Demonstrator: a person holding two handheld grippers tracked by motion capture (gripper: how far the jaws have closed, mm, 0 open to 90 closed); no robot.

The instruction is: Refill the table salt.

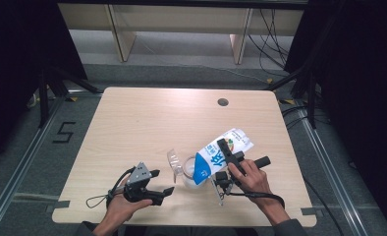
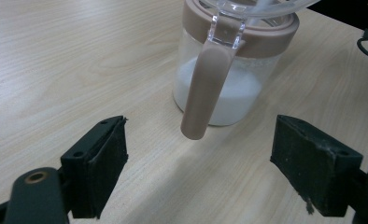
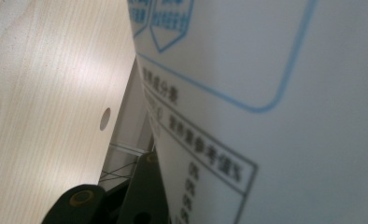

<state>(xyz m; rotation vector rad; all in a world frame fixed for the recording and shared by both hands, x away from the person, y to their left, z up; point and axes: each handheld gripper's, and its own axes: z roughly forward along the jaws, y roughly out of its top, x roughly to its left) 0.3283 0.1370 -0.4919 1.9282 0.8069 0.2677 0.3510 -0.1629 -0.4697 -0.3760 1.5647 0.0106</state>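
Note:
A blue-and-white milk carton (image 1: 221,147) hangs tilted, its top end down over a clear jug (image 1: 187,173). My right gripper (image 1: 228,153) is shut on the carton's sides. In the right gripper view the carton's printed wall (image 3: 266,116) presses against one black finger (image 3: 140,193). The jug (image 2: 224,88) has a brown rim and a brown handle (image 2: 205,93), and white milk fills its lower part. Its clear lid flap (image 1: 173,160) stands open. My left gripper (image 1: 163,182) rests on the table left of the jug, open, jaws either side of the handle without touching it (image 2: 198,163).
The wooden table (image 1: 142,123) has a round cable hole (image 1: 223,102) at the back right. The front edge lies close under both hands. A cable loop (image 1: 96,200) trails from the left gripper. Shelf legs stand on the floor behind the table.

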